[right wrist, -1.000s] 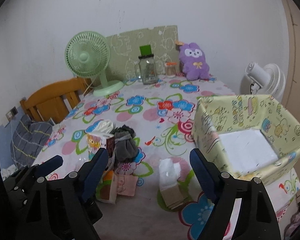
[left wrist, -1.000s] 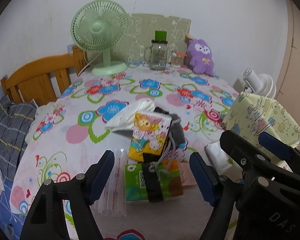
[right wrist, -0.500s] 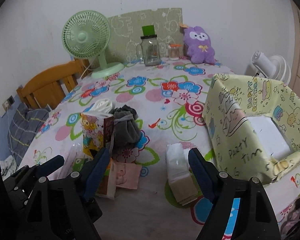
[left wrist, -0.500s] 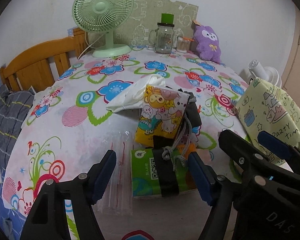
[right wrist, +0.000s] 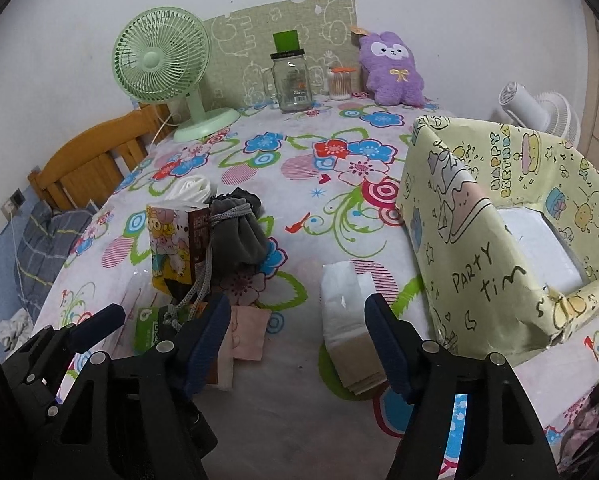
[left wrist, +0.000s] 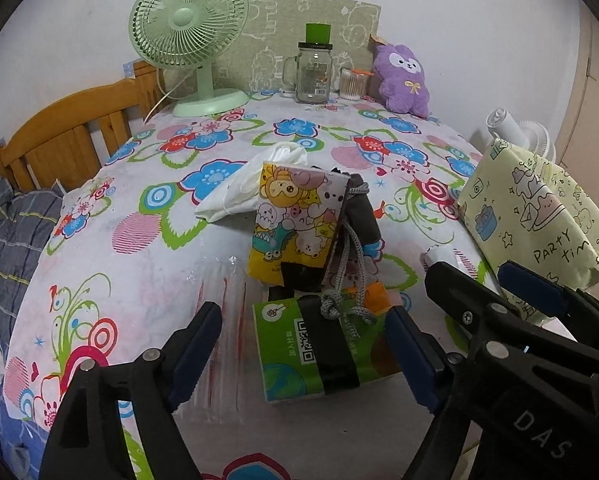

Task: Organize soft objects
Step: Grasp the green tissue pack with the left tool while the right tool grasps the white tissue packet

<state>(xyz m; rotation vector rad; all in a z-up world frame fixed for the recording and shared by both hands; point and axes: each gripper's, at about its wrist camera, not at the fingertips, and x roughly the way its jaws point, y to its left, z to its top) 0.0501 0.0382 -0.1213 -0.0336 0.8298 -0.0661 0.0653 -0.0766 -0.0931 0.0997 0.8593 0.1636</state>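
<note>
a: why is the left gripper [left wrist: 305, 346] parked over the green pack [left wrist: 323, 350]?

b: looks like the pick is being lined up. its jaws have just been opening, and now they stand wide on either side of the pack, pads clear of it, nothing gripped. the pack lies flat on the near part of the table [left wrist: 147, 264], so straddling it from above makes sense.

a: that grey cord [left wrist: 345, 308] across it?

b: it trails from the grey pouch [right wrist: 237, 240] just beyond. i'd guess it could snag if the pack is lifted.

a: and the right gripper [right wrist: 297, 342]?

b: its jaws have just been closing, yet there's a clear gap left. the white tissue pack [right wrist: 347, 316] sits between them, nearer the right pad; whether that pad touches it i can't tell. it isn't clamped.

a: why there?

b: the box [right wrist: 511, 236] with the party print is just right of it, open side up, a white sheet on its floor. probably the place for the soft things, so the pack nearest it is a short trip.

a: what else waits?

b: the cartoon pack [left wrist: 295, 220] standing against the pouch, the white bag [left wrist: 251, 188] behind them, and the pink pack [right wrist: 247, 332] near the left pad. the purple plush [right wrist: 391, 70] is far off by the wall.
</note>
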